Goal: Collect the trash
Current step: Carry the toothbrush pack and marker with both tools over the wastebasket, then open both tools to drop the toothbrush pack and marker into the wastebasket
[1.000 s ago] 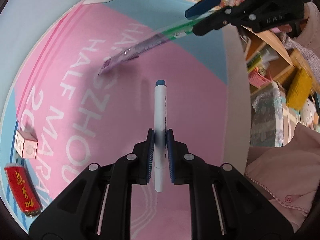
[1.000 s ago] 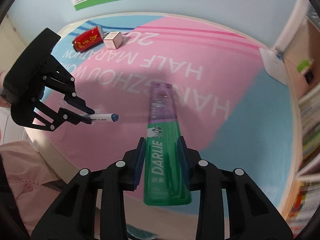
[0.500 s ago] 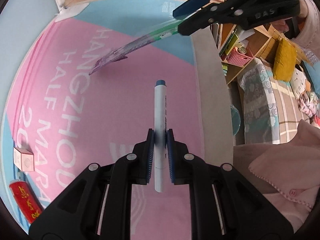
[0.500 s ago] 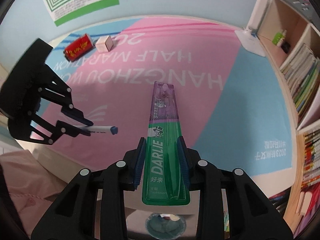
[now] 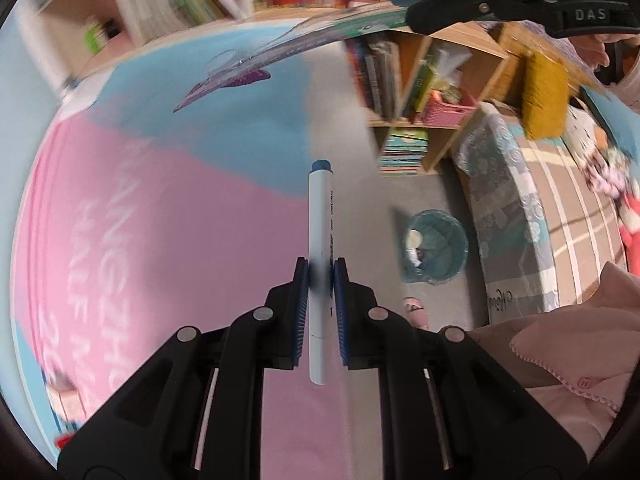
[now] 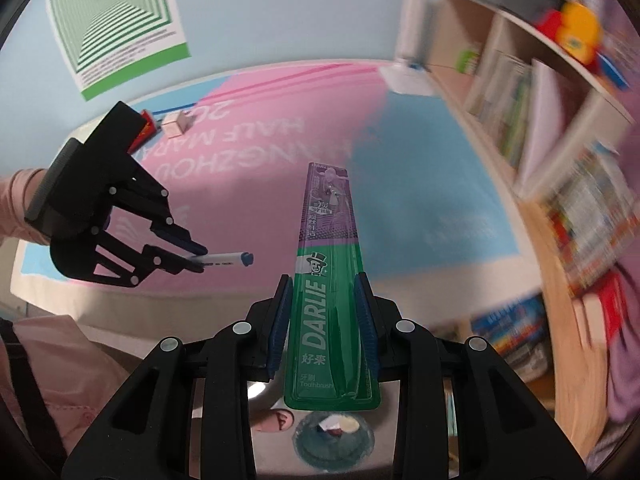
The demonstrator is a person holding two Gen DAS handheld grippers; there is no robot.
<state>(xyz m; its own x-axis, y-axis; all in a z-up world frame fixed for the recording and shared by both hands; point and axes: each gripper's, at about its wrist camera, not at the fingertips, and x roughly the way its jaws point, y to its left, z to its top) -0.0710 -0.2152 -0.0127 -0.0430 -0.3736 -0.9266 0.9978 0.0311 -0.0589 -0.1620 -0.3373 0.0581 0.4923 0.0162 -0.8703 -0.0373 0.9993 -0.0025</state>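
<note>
Left gripper (image 5: 321,276) fingers are clamped on a white marker pen (image 5: 320,240), held over the table (image 5: 140,200) near its right edge. Right gripper (image 6: 324,308) fingers are clamped on a packaged Darlie toothbrush (image 6: 326,280) beyond that edge. A teal wastebasket (image 5: 436,246) stands on open floor between table and sofa (image 5: 516,208).
</note>
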